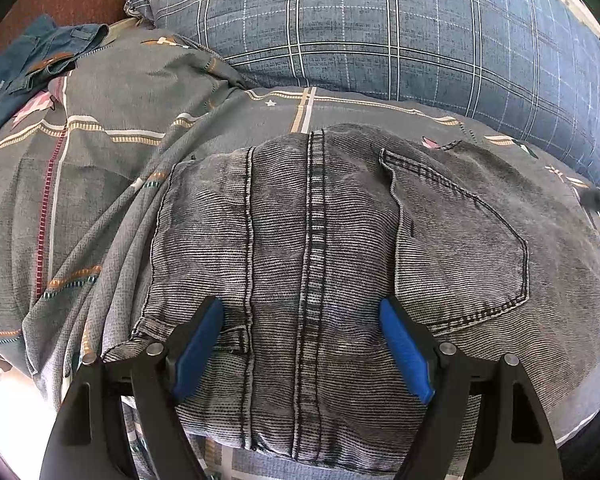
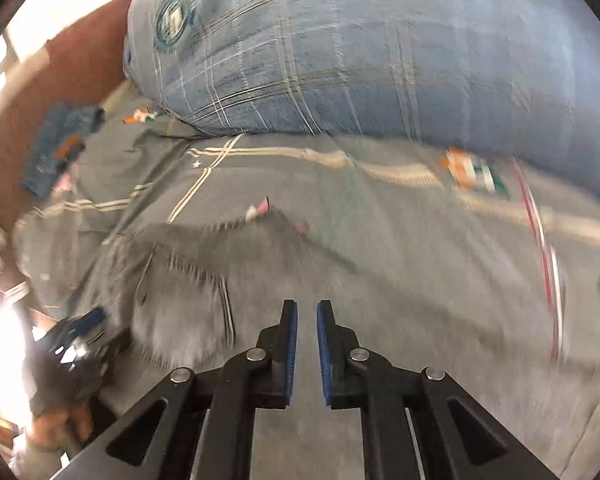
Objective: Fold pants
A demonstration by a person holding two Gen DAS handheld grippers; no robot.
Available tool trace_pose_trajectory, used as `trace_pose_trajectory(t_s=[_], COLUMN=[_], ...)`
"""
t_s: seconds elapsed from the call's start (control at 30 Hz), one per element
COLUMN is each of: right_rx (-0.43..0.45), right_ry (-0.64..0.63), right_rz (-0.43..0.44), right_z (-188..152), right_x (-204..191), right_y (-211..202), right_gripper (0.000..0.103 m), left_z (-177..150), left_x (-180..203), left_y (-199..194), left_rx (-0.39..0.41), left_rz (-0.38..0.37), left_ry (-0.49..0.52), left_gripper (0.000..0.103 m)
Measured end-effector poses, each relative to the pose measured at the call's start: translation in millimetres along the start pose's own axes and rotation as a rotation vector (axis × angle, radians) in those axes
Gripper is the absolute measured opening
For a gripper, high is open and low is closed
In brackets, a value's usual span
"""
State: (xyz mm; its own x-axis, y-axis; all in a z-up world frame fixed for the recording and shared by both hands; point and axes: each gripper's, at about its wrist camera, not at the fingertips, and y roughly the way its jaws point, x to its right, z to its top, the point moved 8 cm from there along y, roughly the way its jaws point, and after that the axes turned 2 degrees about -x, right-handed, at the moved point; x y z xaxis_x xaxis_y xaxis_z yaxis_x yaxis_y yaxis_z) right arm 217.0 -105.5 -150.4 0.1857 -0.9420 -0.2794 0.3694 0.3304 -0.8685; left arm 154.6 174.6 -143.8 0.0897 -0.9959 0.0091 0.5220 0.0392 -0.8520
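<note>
On the bed [image 1: 100,184] lie grey pants [image 1: 320,248]. Left tool [image 1: 302,344] gapes wide over them, holding nothing. Right tool [image 2: 307,344] is nearly closed, empty.

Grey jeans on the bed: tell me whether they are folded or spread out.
Folded. The grey jeans lie as a compact block on the bedsheet, back pocket facing up, no legs trailing out.
</note>
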Motion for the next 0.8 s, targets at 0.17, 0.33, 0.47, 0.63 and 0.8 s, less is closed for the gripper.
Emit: trace_pose_trajectory(t_s=[0.17, 0.33, 0.47, 0.63, 0.8], right_rx=[-0.017, 0.133, 0.140, 0.134, 0.229], right_ry=[0.303, 0.304, 0.424, 0.760, 0.630], right_rz=[0.065, 0.114, 0.028, 0.192, 0.053], right_z=[-19.6, -31.5, -62.3, -79.8, -71.4], right_x=[111.5, 122.9, 185.7, 250.3, 249.5], right_y=[10.8, -62.6, -74.2, -59.9, -88.4], right_gripper=[0.006, 0.018, 0.019, 0.013, 0.036], left_z=[2.6, 2.3, 6.2, -4.6, 3.6], left_x=[0.4, 0.9, 18.7, 25.0, 25.1], left_y=[0.1, -20.4, -45.9, -1.2, -23.9], left_rx=[-0.003, 0.030, 0.103, -0.026, 0.041], left_rz=[0.012, 0.031, -0.015, 0.076, 0.058], left_ry=[0.002, 0.009, 0.041, 0.100, 0.077], left_gripper=[0.081, 0.080, 0.081, 0.083, 0.083])
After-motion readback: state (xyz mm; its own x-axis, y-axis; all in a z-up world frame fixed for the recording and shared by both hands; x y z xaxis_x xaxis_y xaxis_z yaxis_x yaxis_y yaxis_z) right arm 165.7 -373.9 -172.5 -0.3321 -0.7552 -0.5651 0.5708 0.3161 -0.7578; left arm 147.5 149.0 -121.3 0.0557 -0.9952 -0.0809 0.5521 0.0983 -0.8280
